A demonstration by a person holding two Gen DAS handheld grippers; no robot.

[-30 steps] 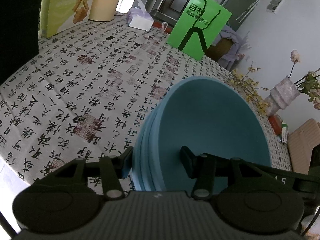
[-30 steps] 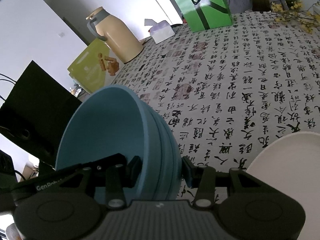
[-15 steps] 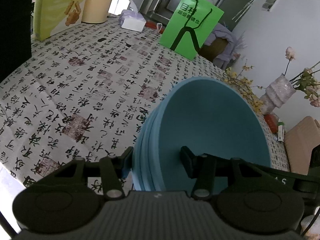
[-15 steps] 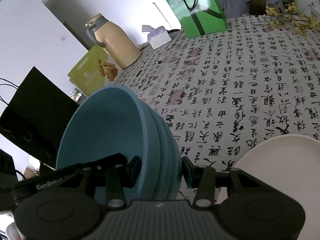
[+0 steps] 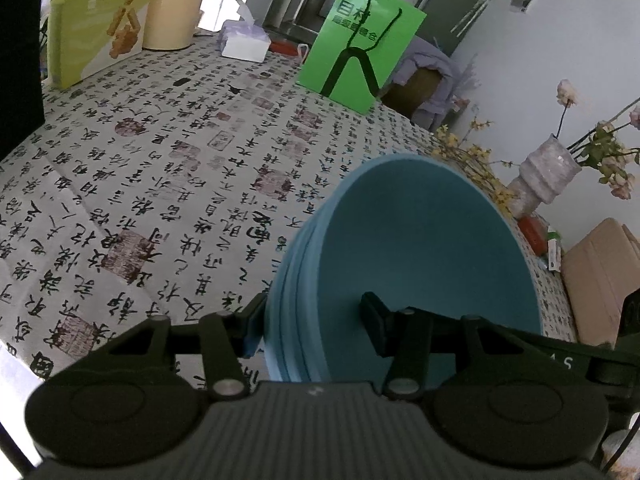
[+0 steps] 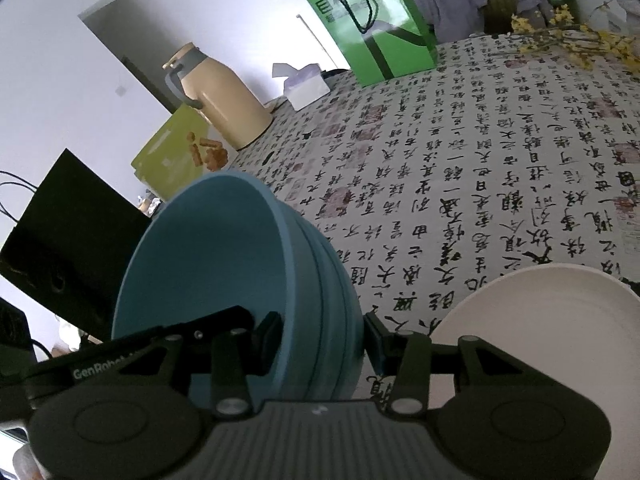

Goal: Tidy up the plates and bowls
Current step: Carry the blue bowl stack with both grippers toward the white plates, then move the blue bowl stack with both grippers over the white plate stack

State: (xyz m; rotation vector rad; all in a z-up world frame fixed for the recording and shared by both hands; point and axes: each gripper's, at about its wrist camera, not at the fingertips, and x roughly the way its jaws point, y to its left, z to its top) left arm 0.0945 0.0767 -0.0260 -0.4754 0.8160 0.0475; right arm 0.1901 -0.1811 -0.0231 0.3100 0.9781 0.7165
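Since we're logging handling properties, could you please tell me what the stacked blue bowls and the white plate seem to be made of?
Blue bowls: probably matte plastic or melamine; thin rims, even colour, no glare.
White plate: smooth with a soft sheen, either glazed ceramic or melamine; the look leaves it open.

Each camera sits just behind its own gripper and looks forward and down along the two fingers. The left camera looks over the left gripper [image 5: 312, 322], very close to the stack of blue bowls [image 5: 420, 264], and across the table [image 5: 160, 168] to the green bag [image 5: 360, 36]. The right camera looks over the right gripper [image 6: 322, 342] at the same stack [image 6: 224, 264] from its other side. Both views share things – the bowls, the table [image 6: 500, 152], the green bag [image 6: 372, 20], the tan jug [image 6: 224, 100] [image 5: 176, 4] and the tissue box [image 5: 244, 42] [image 6: 306, 88].
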